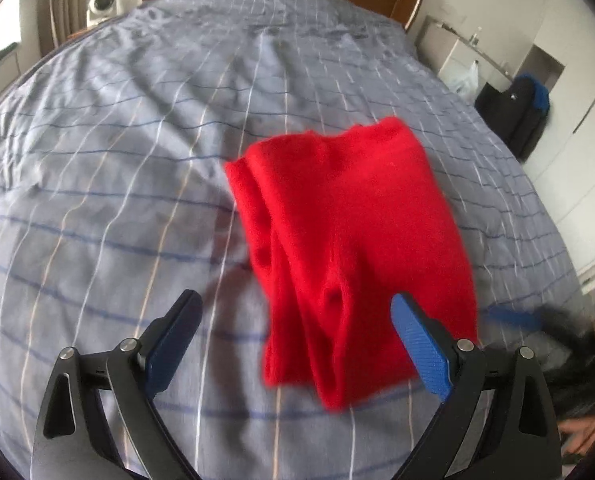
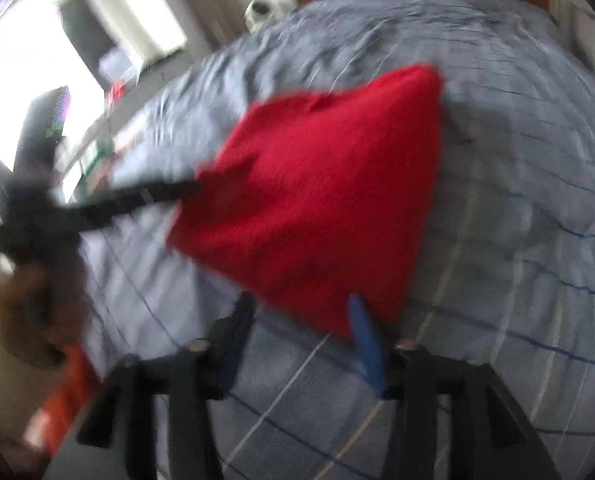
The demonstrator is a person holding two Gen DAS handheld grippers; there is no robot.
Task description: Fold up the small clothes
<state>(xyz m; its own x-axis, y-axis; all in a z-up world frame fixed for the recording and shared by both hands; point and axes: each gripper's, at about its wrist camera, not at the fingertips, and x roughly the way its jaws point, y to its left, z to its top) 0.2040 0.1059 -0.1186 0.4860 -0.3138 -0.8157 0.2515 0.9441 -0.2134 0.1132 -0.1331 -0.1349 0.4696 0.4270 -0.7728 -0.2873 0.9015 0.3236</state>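
While the red cloth (image 1: 349,248) lay folded mid-bed (image 1: 137,160), near both wide, empty grippers, left gripper (image 1: 295,334) and right gripper (image 2: 301,340), we judged squaring its edges best.

right wrist view motion-blurred; red garment (image 2: 321,196) edges smeared; left hand-held gripper (image 2: 193,184) tips hidden by cloth.

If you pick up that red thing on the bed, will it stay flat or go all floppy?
Probably floppy: the red garment already lies in soft folds and bumps. It looks like light knit, so it should sag from any gripped corner, and likely won't slide much on the wrinkled bedsheet.
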